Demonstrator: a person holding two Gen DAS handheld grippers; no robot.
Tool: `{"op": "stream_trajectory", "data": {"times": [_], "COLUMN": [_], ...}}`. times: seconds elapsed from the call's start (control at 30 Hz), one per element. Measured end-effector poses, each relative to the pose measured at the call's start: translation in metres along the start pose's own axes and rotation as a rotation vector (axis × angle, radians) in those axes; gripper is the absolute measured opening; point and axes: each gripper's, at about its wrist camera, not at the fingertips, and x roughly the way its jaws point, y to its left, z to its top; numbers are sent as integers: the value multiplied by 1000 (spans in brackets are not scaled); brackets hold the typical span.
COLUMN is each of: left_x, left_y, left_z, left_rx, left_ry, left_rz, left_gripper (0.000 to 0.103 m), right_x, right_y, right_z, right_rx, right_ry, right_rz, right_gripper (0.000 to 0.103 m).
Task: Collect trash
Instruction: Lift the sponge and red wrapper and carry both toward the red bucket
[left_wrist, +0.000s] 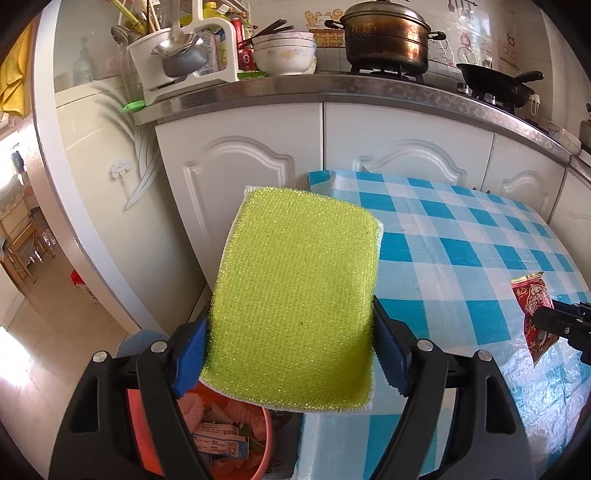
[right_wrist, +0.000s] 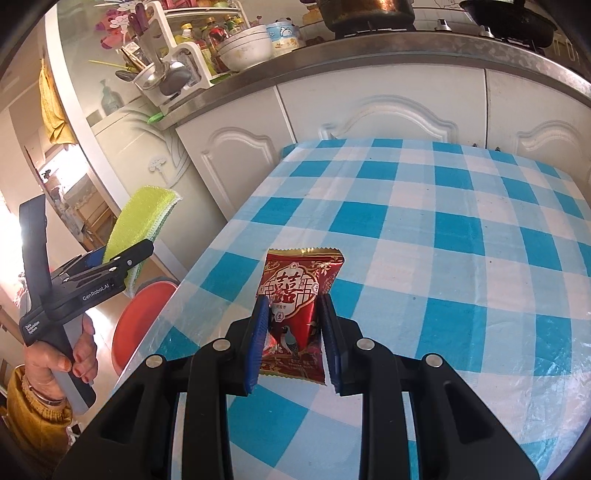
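The sponge (left_wrist: 295, 295) is clamped in the left gripper (left_wrist: 291, 354) directly above the bin (left_wrist: 258, 435). The wrapper (right_wrist: 299, 314), pinched by the right gripper (right_wrist: 295, 339), is held over the table (right_wrist: 443, 240), right of the bin.

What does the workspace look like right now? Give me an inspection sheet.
Surface: table under blue-checked cloth, bare apart from what the grippers hold.
Job's things: green sponge, red wrapper, orange bin on the floor with trash in it.
Clutter: nothing seen on the table.
Grippers: left gripper shut on the sponge, beside the table above the bin; right gripper shut on the wrapper over the table.
Cables: nothing seen.
Surroundings: white cabinets, counter with bowls, pot and pan.
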Motion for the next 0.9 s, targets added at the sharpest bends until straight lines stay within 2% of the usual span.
{"op": "stream_trajectory", "data": {"times": [0.5,0.57,0.6,0.73,0.9], "left_x": [-9,-8,-9,-8,2], "left_y": [78,88,94,115,136], "left_z": [-33,-38,-41,-54,-76], "left_rx": [-106,-123,-134,-184,-264], "left_ry": [33,40,44,66,111], "left_rz": [88,100,106,119,107], "left_gripper": [78,78,78,78,79], "right_x": [20,24,27,37,59], "right_y": [84,97,103,131,147], "right_z": [10,11,11,12,6], "right_rx": [-107,-126,-136,-190,-240], "right_ry": [40,52,58,75,110], "right_rz": [109,129,137,162,130], "right_gripper": [30,28,21,19,19]}}
